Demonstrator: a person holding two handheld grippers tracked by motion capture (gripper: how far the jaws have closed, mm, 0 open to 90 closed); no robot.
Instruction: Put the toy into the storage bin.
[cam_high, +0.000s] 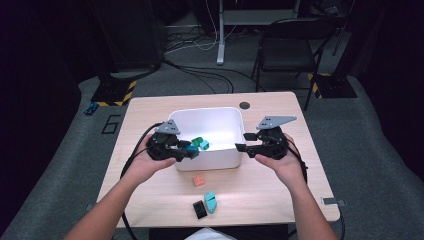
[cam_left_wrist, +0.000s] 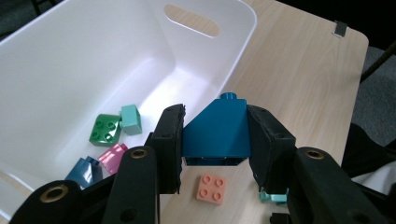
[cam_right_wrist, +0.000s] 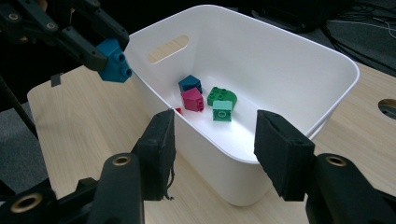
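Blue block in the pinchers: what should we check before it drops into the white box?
1. Grip: the left gripper has its pads on both sides of the blue block: ok.
2. Position: whether the block is fully past the rim of the white box: cannot tell.
3. Landing room: the box floor has bare space beside the green block and the pink block: ok.
4. Right gripper: open, around the box's near wall without touching it: ok.
5. Blocks left on the table: the orange block, a black one and a light blue one wait outside: not ok.
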